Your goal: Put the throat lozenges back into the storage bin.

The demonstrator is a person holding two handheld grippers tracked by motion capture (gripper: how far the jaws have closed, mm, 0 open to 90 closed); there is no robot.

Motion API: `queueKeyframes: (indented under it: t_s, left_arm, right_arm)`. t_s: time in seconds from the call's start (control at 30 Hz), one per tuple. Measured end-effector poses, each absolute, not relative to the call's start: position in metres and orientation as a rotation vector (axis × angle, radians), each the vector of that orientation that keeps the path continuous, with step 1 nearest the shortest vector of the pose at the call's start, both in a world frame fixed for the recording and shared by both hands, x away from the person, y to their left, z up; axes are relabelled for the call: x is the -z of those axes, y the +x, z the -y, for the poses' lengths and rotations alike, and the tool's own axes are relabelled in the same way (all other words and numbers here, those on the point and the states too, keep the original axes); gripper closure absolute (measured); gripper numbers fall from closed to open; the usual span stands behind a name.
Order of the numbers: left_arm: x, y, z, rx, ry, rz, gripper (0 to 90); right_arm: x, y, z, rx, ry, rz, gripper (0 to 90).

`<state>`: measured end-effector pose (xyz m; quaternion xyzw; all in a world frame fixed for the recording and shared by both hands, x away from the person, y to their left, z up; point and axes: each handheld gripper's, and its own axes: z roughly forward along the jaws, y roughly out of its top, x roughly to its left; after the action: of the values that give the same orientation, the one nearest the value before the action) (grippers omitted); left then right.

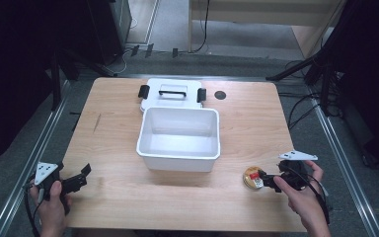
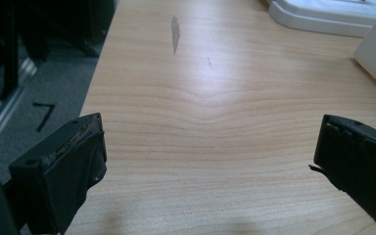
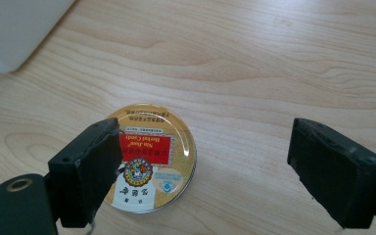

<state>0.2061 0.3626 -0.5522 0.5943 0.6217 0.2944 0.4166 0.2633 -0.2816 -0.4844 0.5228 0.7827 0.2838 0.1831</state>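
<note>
Light wood surface [image 1: 113, 148]: white tub [image 1: 179, 139] at centre, lid [image 1: 171, 95] touching behind it, gold round tin [image 1: 253, 177] front right.

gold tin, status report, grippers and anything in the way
Both grippers open, left gripper idle. Right gripper over gold tin, not gripping. White bin apart.

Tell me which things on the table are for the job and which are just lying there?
For the job: round gold tin, right gripper with open jaws over it.
Just lying about: white tub, white lid, left gripper, black dot.
</note>
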Motion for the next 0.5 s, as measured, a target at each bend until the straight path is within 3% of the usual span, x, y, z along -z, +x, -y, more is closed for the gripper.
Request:
queueKeyframes:
  t_s: [0.23, 0.5]
  left_arm:
    - [0.552, 0.213, -0.357, -0.781, 1.557, -1.590, 0.0]
    - [0.552, 0.210, -0.360, -0.775, 1.506, -1.573, 0.0]
  right_arm:
    - [0.479, 0.273, 0.268, -0.645, 1.458, -2.356, 13.1]
    - [0.473, 0.283, 0.253, -0.538, 1.436, -2.484, 13.1]
